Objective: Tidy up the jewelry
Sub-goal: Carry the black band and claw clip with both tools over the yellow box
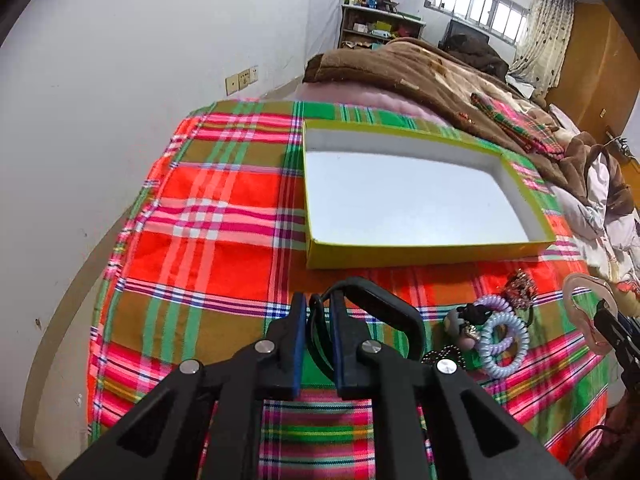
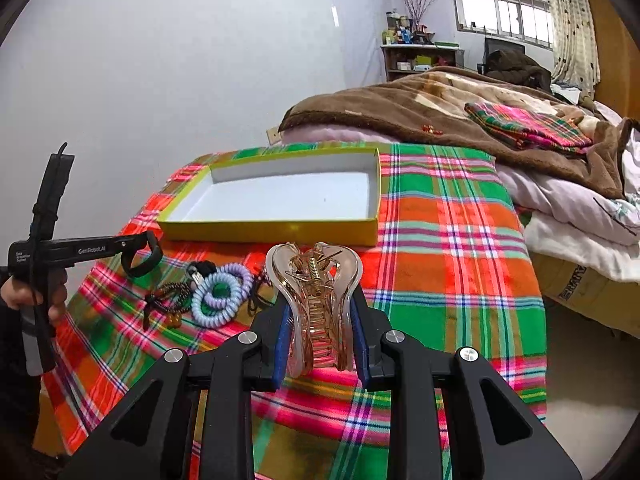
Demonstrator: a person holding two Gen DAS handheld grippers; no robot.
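My left gripper (image 1: 319, 316) is shut on a black bangle (image 1: 400, 312) and holds it above the plaid cloth, just in front of the open yellow box (image 1: 420, 250). It also shows in the right wrist view (image 2: 150, 250) with the bangle (image 2: 142, 260). My right gripper (image 2: 320, 320) is shut on a clear pink claw hair clip (image 2: 316, 300), held above the cloth in front of the box (image 2: 272, 232). The clip shows at the right edge of the left wrist view (image 1: 588, 312). The box is empty.
Loose items lie on the cloth between the grippers: pastel spiral hair ties (image 2: 218, 296), dark beaded strings (image 2: 172, 296), a small sparkly piece (image 1: 520, 284). A bed with a brown blanket (image 2: 440, 120) lies behind and right. A white wall (image 1: 120, 80) runs on the left.
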